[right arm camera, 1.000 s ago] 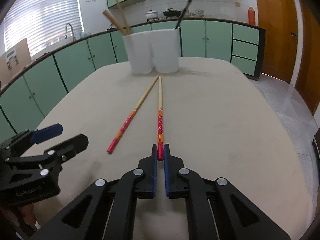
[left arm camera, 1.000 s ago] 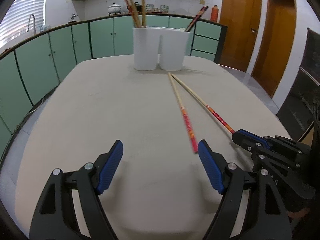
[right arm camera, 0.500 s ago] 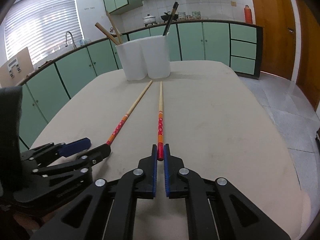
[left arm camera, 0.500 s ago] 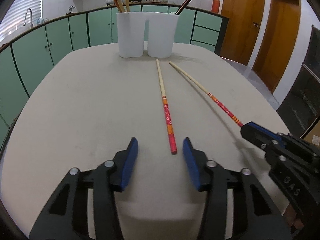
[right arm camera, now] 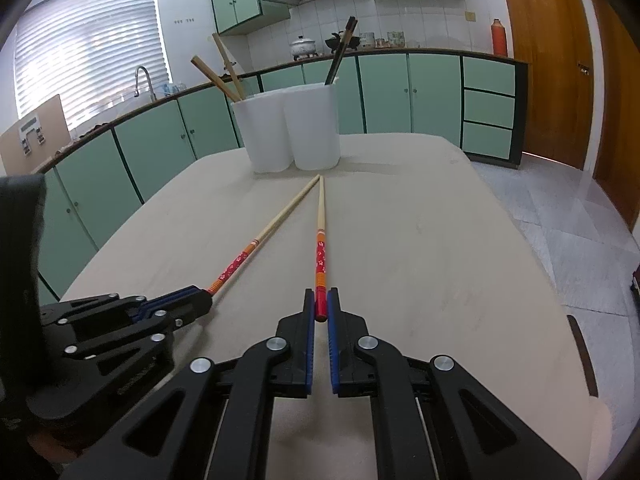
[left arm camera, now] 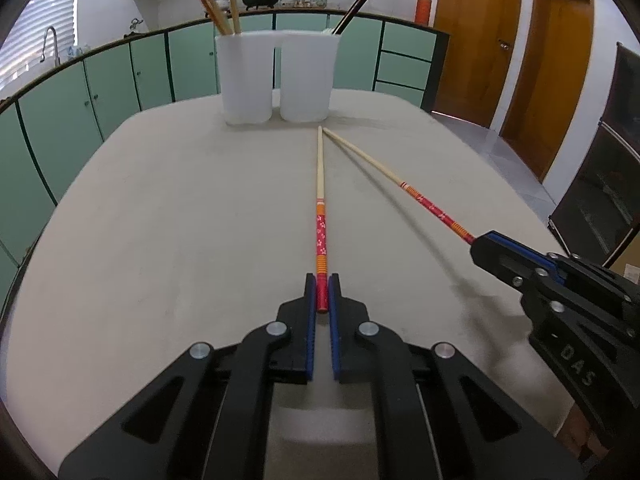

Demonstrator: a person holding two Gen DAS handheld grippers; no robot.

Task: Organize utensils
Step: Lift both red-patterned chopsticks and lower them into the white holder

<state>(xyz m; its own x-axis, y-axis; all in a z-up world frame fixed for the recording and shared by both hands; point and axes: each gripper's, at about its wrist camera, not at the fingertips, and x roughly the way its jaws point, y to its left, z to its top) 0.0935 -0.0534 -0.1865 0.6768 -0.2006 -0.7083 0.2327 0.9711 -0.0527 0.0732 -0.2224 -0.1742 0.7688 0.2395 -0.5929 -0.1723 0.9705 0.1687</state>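
Gripping one chopstick (left arm camera: 321, 236) each, both grippers (left arm camera: 322, 294) (right arm camera: 320, 304) clamp painted ends, tips nr holder (left arm camera: 276, 76); pinch looks shallow, so sticks may swivel.

Wooden chopsticks (left arm camera: 320, 184) with glossy red ends; matt table (left arm camera: 180, 220).

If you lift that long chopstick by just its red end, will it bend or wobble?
Probably little bending: the left chopstick looks like stiff, straight wood. It may wobble or droop at the pale tip, since the left gripper pinches only the very end. It looks thin and light, so lifting should be easy, though it might swivel between the pads.
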